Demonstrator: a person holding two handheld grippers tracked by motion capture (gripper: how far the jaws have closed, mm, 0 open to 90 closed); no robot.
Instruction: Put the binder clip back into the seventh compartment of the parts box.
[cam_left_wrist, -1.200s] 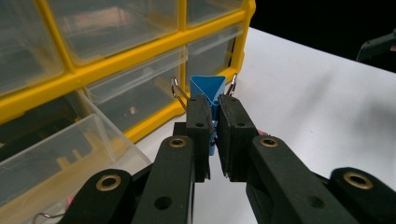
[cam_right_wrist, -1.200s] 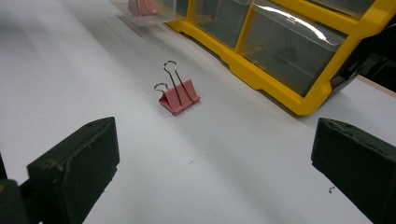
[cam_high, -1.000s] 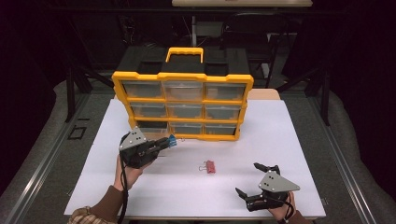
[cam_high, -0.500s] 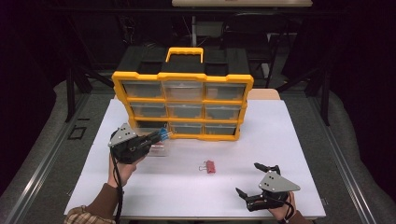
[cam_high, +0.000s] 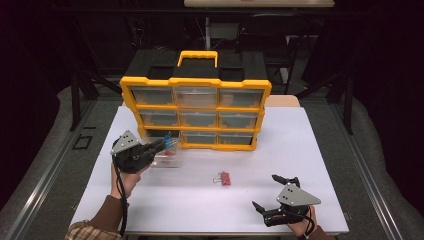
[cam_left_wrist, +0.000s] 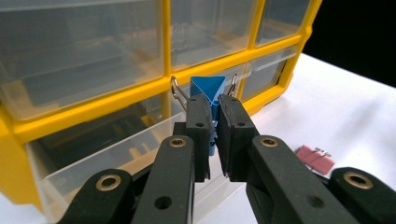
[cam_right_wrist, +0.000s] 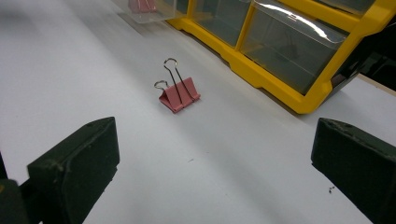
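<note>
A blue binder clip (cam_left_wrist: 208, 88) is pinched between the jaws of my left gripper (cam_left_wrist: 212, 105), which is shut on it. In the high view that left gripper (cam_high: 162, 144) holds the blue clip (cam_high: 171, 142) over a clear drawer (cam_high: 167, 161) pulled out from the bottom left of the yellow organizer (cam_high: 196, 82). Something pink lies in the drawer. A pink binder clip (cam_high: 224, 178) rests on the white table. At the front right my right gripper (cam_high: 265, 191) stands open and holds nothing, its jaws wide apart before the pink clip (cam_right_wrist: 180, 97).
The organizer stands upright at the back of the white table (cam_high: 310, 150), with rows of clear drawers and a yellow handle (cam_high: 198, 54) on top. Its other drawers are pushed in. Dark floor and black stands surround the table.
My left gripper has carried the blue clip leftward and slightly toward the organizer, to above the pulled-out drawer. The right gripper and the pink clip have kept still.
</note>
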